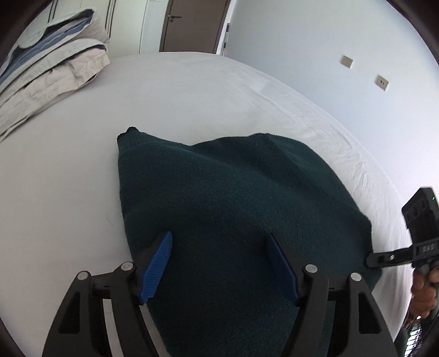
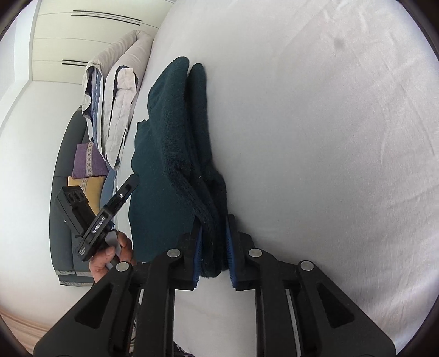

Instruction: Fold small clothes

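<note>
A dark green knitted garment (image 1: pixel 233 192) lies folded on the white bed sheet (image 1: pixel 192 90). My left gripper (image 1: pixel 219 234) hovers over its near part, blue pads (image 1: pixel 162 261) spread wide, nothing between them. In the right wrist view the garment (image 2: pixel 178 131) stretches away as a doubled fold, and its near bunched edge sits pinched between the blue pads of my right gripper (image 2: pixel 214 247). The right gripper (image 1: pixel 384 258) also shows at the garment's right corner, held by a hand (image 1: pixel 422 291). The left gripper (image 2: pixel 120 197) appears side-on, left of the garment.
Folded grey and blue bedding (image 1: pixel 49 68) is stacked at the bed's far left corner. Beyond the bed are a brown door (image 1: pixel 192 24) and a wall with sockets (image 1: pixel 381 82). A grey sofa with purple and yellow cushions (image 2: pixel 87 162) stands beside the bed.
</note>
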### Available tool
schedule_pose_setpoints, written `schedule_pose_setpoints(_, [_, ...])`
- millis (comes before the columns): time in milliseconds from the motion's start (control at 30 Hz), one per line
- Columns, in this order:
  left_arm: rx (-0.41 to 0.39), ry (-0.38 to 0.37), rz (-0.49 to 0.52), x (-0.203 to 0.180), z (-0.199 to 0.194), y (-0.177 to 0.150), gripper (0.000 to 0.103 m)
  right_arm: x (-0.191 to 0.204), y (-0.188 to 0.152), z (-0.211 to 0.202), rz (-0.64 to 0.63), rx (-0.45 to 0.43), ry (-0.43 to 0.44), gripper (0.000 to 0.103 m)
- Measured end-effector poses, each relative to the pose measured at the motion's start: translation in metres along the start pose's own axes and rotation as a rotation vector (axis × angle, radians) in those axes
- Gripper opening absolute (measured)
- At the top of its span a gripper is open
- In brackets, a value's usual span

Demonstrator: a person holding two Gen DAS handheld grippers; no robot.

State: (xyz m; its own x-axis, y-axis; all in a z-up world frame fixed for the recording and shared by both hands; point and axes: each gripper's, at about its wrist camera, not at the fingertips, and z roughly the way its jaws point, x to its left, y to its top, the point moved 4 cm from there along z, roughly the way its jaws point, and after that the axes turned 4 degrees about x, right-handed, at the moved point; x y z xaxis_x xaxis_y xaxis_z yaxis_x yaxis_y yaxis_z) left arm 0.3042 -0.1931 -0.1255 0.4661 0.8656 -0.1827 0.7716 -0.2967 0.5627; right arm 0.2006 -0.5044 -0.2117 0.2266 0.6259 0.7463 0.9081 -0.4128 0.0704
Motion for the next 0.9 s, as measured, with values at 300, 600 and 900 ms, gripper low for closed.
schedule_pose_setpoints(300, [0.008,-0.019,-0.012,0.005,0.002,-0.001,0.072,0.094,0.051,-0.039,-0.158,-0.168,0.03,0.022])
schedule_pose_setpoints(600, [0.012,-0.026,-0.013,0.006,0.006,-0.002,0.072,0.092,0.14,0.073,-0.097,-0.101,-0.063,0.014])
schedule_pose_setpoints(900, [-0.012,-0.013,-0.025,0.007,-0.009,0.0,0.067,0.072,0.121,0.025,-0.042,-0.237,-0.053,0.006])
